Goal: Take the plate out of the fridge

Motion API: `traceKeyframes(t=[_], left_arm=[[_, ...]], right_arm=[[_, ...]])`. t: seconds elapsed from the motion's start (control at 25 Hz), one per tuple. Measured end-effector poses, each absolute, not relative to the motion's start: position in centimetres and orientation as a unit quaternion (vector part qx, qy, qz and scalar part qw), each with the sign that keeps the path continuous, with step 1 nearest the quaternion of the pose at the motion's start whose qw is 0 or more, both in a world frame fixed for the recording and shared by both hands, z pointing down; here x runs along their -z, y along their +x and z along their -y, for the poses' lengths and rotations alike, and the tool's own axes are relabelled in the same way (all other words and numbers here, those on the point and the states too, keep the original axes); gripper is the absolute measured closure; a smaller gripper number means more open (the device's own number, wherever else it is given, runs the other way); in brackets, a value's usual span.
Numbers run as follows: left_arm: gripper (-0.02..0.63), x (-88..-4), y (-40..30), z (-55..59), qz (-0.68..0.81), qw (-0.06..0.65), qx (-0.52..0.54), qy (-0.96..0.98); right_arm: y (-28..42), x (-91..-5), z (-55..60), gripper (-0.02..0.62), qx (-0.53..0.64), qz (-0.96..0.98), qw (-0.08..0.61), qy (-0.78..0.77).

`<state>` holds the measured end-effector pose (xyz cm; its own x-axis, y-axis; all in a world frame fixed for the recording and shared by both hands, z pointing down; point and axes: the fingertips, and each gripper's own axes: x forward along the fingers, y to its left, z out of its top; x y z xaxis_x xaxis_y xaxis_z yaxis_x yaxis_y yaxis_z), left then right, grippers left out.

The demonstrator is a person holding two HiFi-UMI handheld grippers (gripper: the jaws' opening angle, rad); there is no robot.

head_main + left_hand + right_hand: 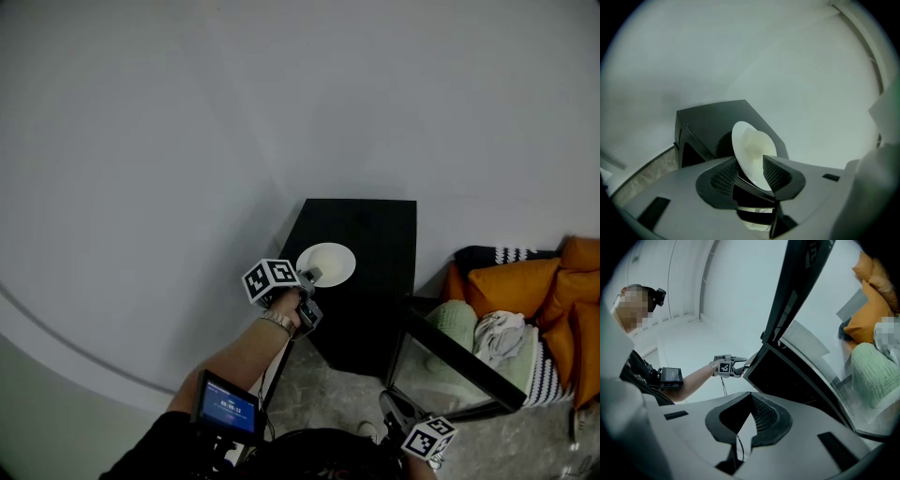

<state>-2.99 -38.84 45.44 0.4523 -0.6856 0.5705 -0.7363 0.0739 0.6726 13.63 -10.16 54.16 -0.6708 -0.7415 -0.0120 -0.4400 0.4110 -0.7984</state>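
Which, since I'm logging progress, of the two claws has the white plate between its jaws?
The left claw: the round white plate sits between its parted jaws; the right claw holds nothing.

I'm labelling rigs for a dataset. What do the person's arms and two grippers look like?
The left gripper and right gripper are grey, with dark mesh-textured pads. Each carries a white cube with black square markers. A thin cable hangs under the left one. The left arm wears a metal wristband, a strapped device with a blue screen, and a dark sleeve.
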Motion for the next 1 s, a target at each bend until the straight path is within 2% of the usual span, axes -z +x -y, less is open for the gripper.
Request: traceKeyframes(t=[0.2,0.4,0.52,0.6,0.84,1.0], left_arm=[[0.451,-45.6,-2.4,39.6,0.541,0.475,-0.088,0.689],[0.427,-45.9,-1.5,39.6,0.538,0.388,-0.194,0.723],[0.414,-46.0,-1.4,39.4,0.536,0.365,-0.213,0.731],[0.414,-45.9,-1.4,39.4,0.530,0.383,-0.203,0.728],[0.414,-45.0,-2.0,39.1,0.488,0.528,-0.087,0.690],[0.413,-45.0,-3.5,38.7,0.490,0.532,-0.093,0.684]], right_arm=[[14.5,-54.1,10.3,0.592,0.408,-0.822,0.188,-0.350],[15.6,-53.9,10.5,0.592,0.409,-0.823,0.187,-0.348],[16.3,-54.0,10.9,0.592,0.414,-0.820,0.193,-0.345],[16.3,-54.1,11.1,0.592,0.417,-0.819,0.196,-0.341],[15.8,-54.0,11.1,0.592,0.419,-0.825,0.195,-0.325],[15.7,-54.0,11.4,0.592,0.426,-0.822,0.198,-0.322]])
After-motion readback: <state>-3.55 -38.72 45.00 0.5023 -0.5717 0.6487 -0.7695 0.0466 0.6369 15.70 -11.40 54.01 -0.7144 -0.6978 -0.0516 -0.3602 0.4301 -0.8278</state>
